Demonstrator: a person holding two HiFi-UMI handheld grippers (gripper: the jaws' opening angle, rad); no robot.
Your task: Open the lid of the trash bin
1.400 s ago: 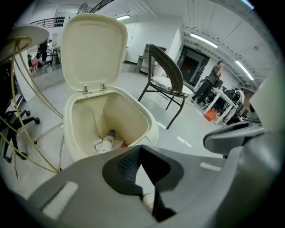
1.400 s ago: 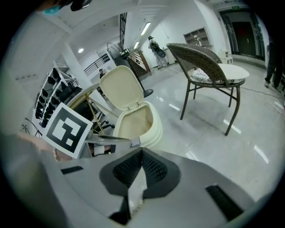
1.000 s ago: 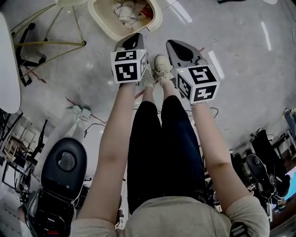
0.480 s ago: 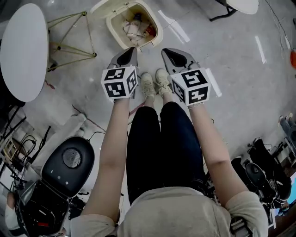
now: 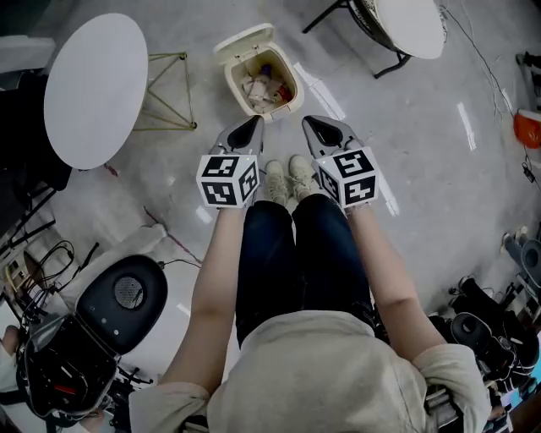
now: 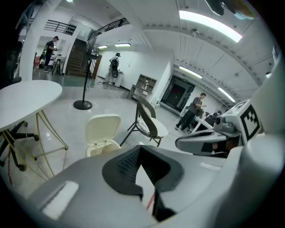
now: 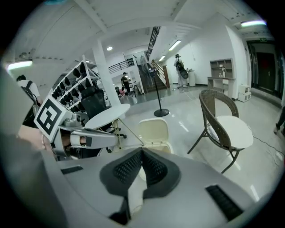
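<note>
**Trash bin stands open in front of two closed grippers**

The floor (image 5: 423,169) is grey and glossy, in a big hall with white walls and long ceiling lights. At the far left, a round white table (image 5: 95,84) stands on thin yellow legs. Below it in the head view sits a black rounded machine (image 5: 118,292).

Next comes the left gripper (image 5: 248,128), held out above the floor just ahead of the person's shoes (image 5: 287,176). In the left gripper view its two dark pads meet at the tips, and nothing is between them.

The cream trash bin (image 5: 264,83) stands on the floor beyond the two grippers, about in the middle between them and apart from both. Its lid (image 5: 241,41) is up and leans back on the far side. Crumpled rubbish (image 5: 258,84) lies inside the bin.

The right gripper (image 5: 319,127) is held beside the left one, at about the same height. Its jaws are also pressed together at the tips and hold nothing.

Farther right, a chair (image 5: 410,21) with a white seat and dark legs stands well apart from the bin.
</note>
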